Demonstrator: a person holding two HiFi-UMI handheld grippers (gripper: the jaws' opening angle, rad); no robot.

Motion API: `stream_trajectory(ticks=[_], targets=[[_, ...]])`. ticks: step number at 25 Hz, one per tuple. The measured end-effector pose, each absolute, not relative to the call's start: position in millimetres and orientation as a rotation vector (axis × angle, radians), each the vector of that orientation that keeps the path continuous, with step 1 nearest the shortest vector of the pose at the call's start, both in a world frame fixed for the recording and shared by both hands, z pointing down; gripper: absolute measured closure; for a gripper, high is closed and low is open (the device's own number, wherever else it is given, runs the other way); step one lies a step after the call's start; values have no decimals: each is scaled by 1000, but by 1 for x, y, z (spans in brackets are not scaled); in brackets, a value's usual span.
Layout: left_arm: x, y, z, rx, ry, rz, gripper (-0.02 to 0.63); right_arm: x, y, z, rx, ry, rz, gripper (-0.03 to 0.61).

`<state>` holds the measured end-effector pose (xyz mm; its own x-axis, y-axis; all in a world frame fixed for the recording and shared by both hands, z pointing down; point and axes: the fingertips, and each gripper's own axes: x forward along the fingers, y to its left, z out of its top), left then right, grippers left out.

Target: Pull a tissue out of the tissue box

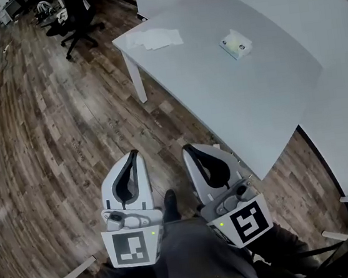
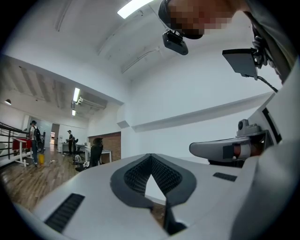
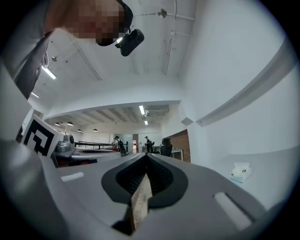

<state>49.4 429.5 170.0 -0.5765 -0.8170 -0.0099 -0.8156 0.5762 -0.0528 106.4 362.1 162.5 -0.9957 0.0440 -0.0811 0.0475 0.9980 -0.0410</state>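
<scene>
tissue box (image 1: 235, 44) on table (image 1: 251, 100), well ahead | L gripper (image 1: 133, 154), R gripper (image 1: 188, 148): clenched, empty

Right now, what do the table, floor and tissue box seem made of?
The table looks like plain matte white laminate. The floor shows grained planks: wood or vinyl. The tissue box is pale, perhaps cardboard; too small to tell.

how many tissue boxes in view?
1. The tissue box sits on the table, toward its far side, apart from the loose tissues by the far left corner. The table's right end runs out of frame, so another could be hidden there.
</scene>
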Motion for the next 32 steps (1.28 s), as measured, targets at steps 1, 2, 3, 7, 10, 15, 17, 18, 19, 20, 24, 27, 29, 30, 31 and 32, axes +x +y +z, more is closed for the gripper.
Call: stream_trajectory(ticks=[1, 2, 3, 7, 10, 15, 17, 18, 19, 20, 24, 27, 29, 30, 31, 32], targets=[[38, 422, 168, -1458, 2747, -53, 615, 96, 357, 159, 44, 3061, -58, 576], [29, 415, 166, -1488, 2733, -39, 615, 87, 351, 156, 17, 3063, -51, 577], [22, 406, 165, -1523, 2718, -29, 615, 79, 343, 153, -14, 3063, -44, 576], [3, 371, 171, -1675, 2656, -20, 615, 60, 304, 143, -177, 3052, -9, 576], [-13, 339, 177, -1762, 2609, -40, 615, 49, 266, 140, -300, 3027, 4, 577], [-38, 266, 192, -1887, 2520, -67, 615, 30, 195, 152, -456, 2994, -10, 577], [-48, 233, 198, -1948, 2482, -88, 615, 20, 166, 161, -514, 2986, -24, 577], [-54, 215, 201, -1979, 2463, -96, 615, 16, 150, 166, -546, 2985, -39, 577], [-60, 196, 204, -2009, 2445, -107, 615, 11, 135, 172, -577, 2987, -57, 577], [-66, 177, 207, -2040, 2425, -125, 615, 7, 119, 179, -606, 2991, -76, 577], [-78, 99, 221, -2170, 2343, -199, 615, -7, 58, 203, -683, 3011, -155, 577], [-78, 52, 218, -2246, 2270, -206, 615, -12, 24, 209, -725, 3028, -191, 577], [-78, 24, 209, -2277, 2239, -177, 615, -13, 0, 203, -763, 3016, -193, 577], [-78, 12, 205, -2294, 2222, -168, 615, -13, -11, 199, -782, 3005, -194, 577], [-77, 1, 201, -2311, 2202, -164, 615, -12, -22, 195, -800, 2997, -193, 577], [-76, -11, 197, -2327, 2180, -160, 615, -12, -33, 193, -819, 2991, -191, 577]])
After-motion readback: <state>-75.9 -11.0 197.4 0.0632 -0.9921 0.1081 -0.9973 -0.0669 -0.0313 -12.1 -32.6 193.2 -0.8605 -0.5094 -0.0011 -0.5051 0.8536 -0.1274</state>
